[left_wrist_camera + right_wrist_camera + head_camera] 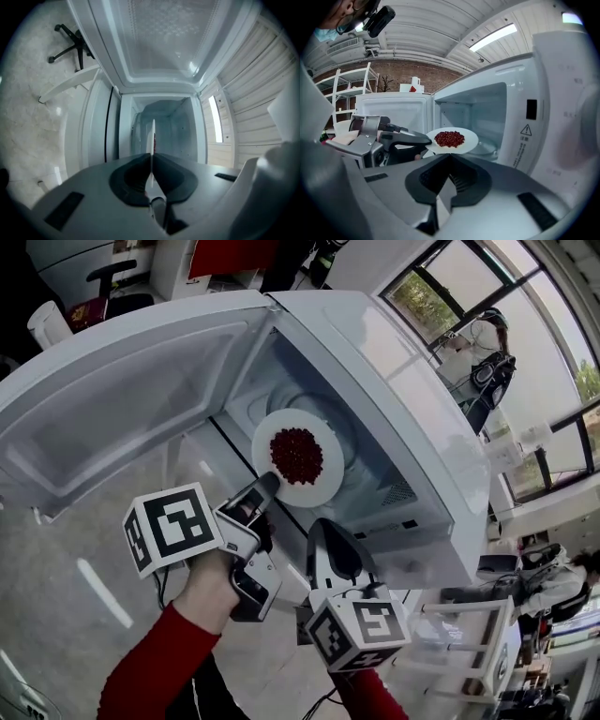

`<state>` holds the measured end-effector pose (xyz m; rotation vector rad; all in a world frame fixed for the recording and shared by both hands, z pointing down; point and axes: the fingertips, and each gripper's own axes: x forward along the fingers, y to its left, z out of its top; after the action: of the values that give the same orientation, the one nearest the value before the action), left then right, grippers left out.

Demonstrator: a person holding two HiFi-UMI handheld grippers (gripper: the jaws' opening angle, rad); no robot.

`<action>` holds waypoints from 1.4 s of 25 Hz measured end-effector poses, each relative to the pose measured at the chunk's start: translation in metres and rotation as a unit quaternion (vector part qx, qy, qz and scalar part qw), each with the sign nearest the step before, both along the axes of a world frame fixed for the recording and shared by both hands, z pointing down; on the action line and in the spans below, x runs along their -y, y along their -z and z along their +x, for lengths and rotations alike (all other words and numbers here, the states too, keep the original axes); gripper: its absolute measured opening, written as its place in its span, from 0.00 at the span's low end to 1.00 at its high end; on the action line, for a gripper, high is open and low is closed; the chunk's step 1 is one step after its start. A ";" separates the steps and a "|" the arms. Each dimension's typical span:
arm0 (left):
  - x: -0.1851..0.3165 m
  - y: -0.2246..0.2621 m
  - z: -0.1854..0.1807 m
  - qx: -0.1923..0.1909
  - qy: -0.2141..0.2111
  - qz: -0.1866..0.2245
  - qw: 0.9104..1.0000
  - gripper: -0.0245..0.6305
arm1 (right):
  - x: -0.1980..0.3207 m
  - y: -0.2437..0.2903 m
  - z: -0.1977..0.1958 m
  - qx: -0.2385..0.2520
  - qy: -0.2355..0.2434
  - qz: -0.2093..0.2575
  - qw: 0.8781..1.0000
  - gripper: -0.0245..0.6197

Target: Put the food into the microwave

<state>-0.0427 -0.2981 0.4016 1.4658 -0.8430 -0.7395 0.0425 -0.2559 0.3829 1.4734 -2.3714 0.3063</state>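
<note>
Left tool (266, 487) clamping plate (328, 480), microwave label (524, 140) unreadable

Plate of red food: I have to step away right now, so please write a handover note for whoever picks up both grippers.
Left gripper: shut on the rim of the plate, holding it level.
Right gripper: shut, empty, beside the left one.
Things: red food heaped on the plate; microwave with its door swung open; the plate is at the cavity mouth, in the air.
Done: door open, plate picked up.
Left: slide the plate in, set it on the turntable, release, withdraw, probably close the door.
</note>
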 end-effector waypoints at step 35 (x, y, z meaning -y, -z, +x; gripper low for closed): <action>0.111 -0.007 0.028 0.073 -0.062 -0.036 0.995 0.07 | 0.054 0.007 -0.013 -0.011 -0.020 -0.006 1.000 0.06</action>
<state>-0.0151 -0.4087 0.4088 1.5069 -0.8715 -0.5077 0.0300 -0.3100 0.3761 1.5138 -2.3217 0.3113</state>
